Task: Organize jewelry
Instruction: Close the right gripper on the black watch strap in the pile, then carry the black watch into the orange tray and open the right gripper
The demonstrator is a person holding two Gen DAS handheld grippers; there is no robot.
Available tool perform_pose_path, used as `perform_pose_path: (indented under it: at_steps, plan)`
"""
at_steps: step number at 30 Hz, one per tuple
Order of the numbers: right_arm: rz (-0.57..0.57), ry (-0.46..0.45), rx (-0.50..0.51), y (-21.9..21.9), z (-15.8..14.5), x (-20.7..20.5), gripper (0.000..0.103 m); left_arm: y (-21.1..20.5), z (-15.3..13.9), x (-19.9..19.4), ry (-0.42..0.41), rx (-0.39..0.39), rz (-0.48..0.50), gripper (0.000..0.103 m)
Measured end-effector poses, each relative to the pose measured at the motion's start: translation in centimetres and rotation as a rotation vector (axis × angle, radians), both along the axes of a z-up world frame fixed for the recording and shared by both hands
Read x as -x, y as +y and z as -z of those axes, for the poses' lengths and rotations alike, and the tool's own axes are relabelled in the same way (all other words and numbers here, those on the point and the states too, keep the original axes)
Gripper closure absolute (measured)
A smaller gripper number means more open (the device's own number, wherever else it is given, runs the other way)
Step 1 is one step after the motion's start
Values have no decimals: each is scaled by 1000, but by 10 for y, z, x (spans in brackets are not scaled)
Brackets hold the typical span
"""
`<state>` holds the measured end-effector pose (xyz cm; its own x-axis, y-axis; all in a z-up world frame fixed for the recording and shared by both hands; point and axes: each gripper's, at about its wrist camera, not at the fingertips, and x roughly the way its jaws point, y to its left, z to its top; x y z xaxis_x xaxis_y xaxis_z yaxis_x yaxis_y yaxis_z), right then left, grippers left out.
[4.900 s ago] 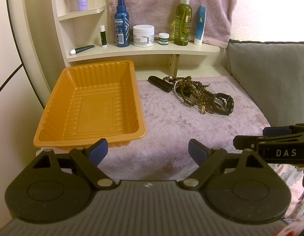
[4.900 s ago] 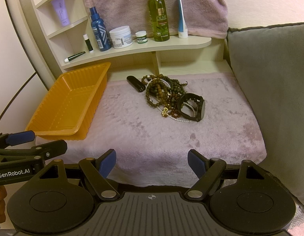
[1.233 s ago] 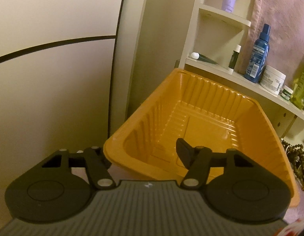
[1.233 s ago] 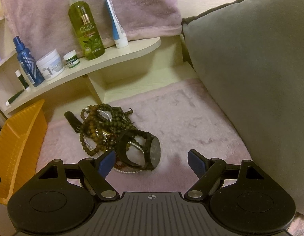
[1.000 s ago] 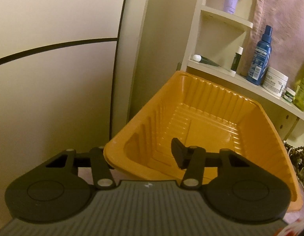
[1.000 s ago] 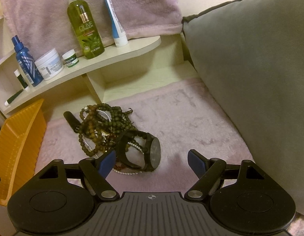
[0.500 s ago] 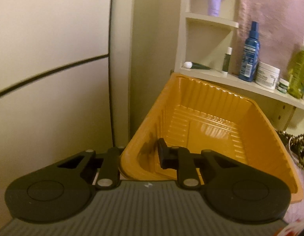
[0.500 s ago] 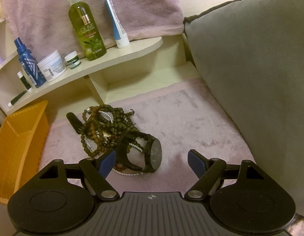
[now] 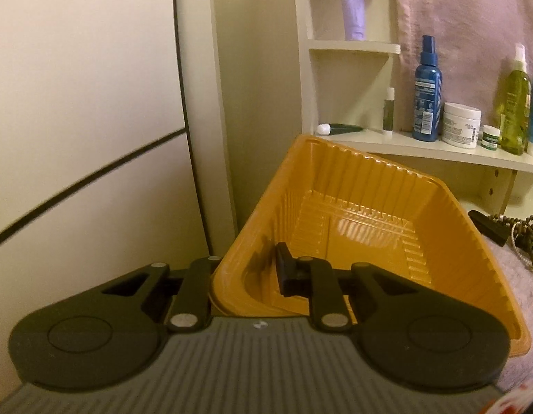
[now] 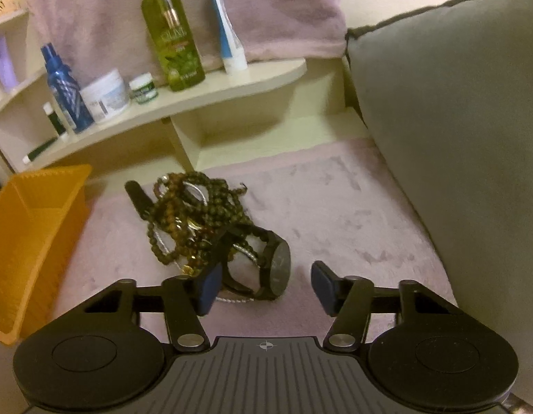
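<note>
Left hand-held gripper (image 9: 245, 276), now clamped on the ribbed orange plastic tray's (image 9: 449, 214) near-left rim, has tilted it up; right hand-held gripper (image 10: 263, 288), jaws narrowing but still apart, hovers by the black wristwatch (image 10: 273, 269).

The ribbed orange tray (image 9: 387, 186) looks like glossy thin plastic, the pink mat (image 10: 328, 200) plush cloth, and the beads (image 10: 197, 214) at its ten o'clock polished wood.
</note>
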<state>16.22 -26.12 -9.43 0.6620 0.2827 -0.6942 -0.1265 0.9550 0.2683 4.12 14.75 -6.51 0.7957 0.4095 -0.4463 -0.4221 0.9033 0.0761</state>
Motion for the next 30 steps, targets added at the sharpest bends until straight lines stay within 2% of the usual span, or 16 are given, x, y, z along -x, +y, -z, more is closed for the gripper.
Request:
perform_pose_path:
  at_steps: [7,11,18,25,30]
  plan:
    - [-9,16,25,5,5,-9,70,0,-4,2,-8,-26,11,85]
    - [-4,28,35,7,10,-13,86,1,-3,2,-11,-22,11,85]
    - [8,14,32,3,9,-12,93,2,-2,3,-11,-17,12,85]
    - [-1,0,-18,5,-5,-10,94,1,-2,3,-12,-15,9,85]
    - [-56,-30,-96,23,-24,-8,94,0,-2,3,-12,-14,9,85]
